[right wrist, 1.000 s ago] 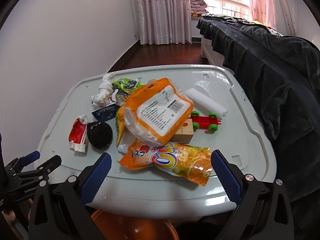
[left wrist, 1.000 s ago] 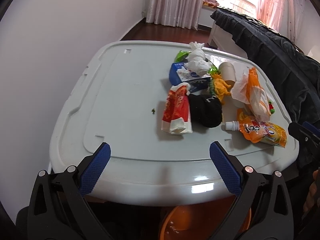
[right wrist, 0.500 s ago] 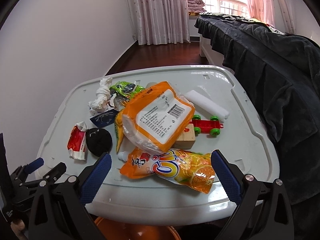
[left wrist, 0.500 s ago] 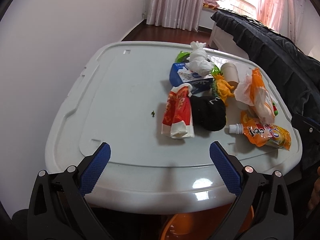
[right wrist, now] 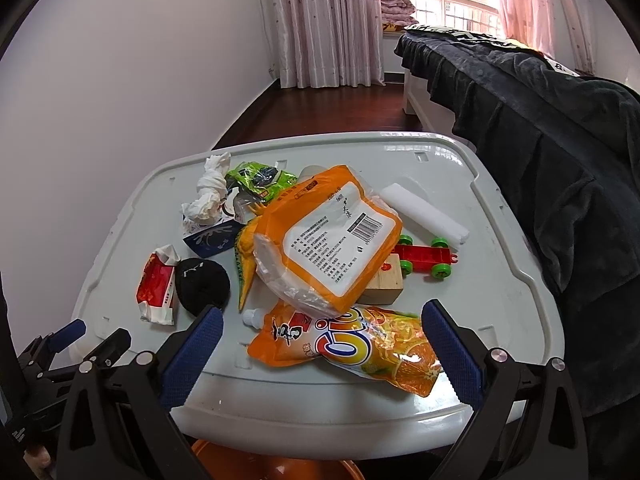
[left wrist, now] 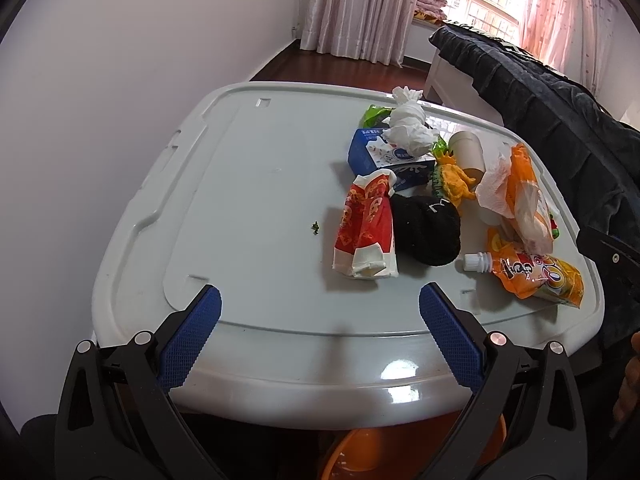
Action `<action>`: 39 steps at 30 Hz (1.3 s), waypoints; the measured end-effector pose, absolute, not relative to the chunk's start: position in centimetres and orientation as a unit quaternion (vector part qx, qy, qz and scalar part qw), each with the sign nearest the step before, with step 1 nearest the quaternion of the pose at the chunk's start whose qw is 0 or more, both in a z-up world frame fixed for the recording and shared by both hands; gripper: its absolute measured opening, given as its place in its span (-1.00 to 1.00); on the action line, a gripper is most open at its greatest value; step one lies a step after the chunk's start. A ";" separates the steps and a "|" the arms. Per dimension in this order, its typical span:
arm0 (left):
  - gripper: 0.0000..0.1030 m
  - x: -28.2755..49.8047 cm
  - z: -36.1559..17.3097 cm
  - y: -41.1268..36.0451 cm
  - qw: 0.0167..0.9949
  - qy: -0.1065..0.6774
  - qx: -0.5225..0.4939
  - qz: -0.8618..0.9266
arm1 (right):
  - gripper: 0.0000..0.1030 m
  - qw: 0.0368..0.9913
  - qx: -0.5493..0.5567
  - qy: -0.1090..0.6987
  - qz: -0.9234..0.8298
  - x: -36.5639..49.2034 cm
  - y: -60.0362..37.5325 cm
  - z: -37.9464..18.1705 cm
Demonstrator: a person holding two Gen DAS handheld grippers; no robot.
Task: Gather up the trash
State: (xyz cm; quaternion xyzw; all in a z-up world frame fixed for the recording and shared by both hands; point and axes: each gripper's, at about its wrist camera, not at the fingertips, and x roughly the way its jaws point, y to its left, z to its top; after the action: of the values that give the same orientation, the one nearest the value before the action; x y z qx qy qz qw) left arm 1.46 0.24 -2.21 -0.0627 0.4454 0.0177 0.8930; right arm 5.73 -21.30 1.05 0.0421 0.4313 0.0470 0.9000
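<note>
Grey plastic lid point(left wrist: 248, 184) serves as the tabletop in the left wrist view. Left gripper point(left wrist: 320, 312) hangs at the 6 o'clock rim, blue pads point(left wrist: 188, 340) spread wide, nothing between them. Trash sits clustered from centre toward 3 o'clock: red packet point(left wrist: 364, 232) touching black sock point(left wrist: 424, 232), blue carton point(left wrist: 384, 156) under a white tissue point(left wrist: 408, 128), green wrapper point(left wrist: 372, 114) behind it, cardboard tube point(left wrist: 468, 152), orange bag point(left wrist: 520, 196), juice pouch point(left wrist: 536, 276) near the 4 o'clock rim. Lid is bare from 7 to 11 o'clock save a small green crumb point(left wrist: 315, 229). Orange bin point(left wrist: 360, 452) shows under the 6 o'clock edge; contents not visible.

Right wrist view: right gripper point(right wrist: 320, 332) wide open, holding nothing, pads straddling the juice pouch point(right wrist: 360, 344) without touching it. Orange bag point(right wrist: 332, 236) lies on top of the pouch and a wood block point(right wrist: 384, 288). Toy car point(right wrist: 424, 256) and white foam roll point(right wrist: 424, 212) at 2 o'clock. Red packet point(right wrist: 158, 280) and sock point(right wrist: 202, 286) at 9 o'clock. Lid point(right wrist: 512, 304) is bare along the 3 to 4 o'clock rim, with dark fabric point(right wrist: 560, 152) just beyond it. Left gripper point(right wrist: 76, 340) visible at 8 o'clock.
</note>
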 end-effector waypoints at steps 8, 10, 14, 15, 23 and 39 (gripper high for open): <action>0.87 1.5 -2.3 0.3 0.893 0.446 -0.060 0.019 | 0.90 0.899 0.035 0.433 0.047 6.4 -20.9 0.5; 0.87 1.5 -2.3 0.4 0.892 0.448 -0.062 0.019 | 0.90 0.903 0.031 0.426 0.050 6.5 -20.8 0.5; 0.87 1.5 -2.3 0.5 0.891 0.449 -0.064 0.021 | 0.90 0.903 0.006 0.424 0.067 7.3 -20.3 -0.2; 0.87 1.5 -2.3 0.5 0.892 0.448 -0.062 0.023 | 0.90 0.903 -0.002 0.424 0.070 7.5 -20.2 -0.4; 0.87 1.5 -2.2 0.8 0.892 0.447 -0.064 0.024 | 0.90 0.901 -0.053 0.425 0.068 9.5 -18.5 -2.2; 0.87 1.7 -2.2 1.9 0.889 0.450 -0.086 0.026 | 0.25 0.914 0.056 0.403 -0.003 13.5 -18.4 -3.7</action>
State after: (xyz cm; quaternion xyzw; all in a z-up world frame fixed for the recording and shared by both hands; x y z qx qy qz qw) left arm 1.68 1.91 -2.19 -0.0860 0.4499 0.0259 0.8885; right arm 13.51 -18.42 -3.75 0.0563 0.4025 -0.0026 0.9137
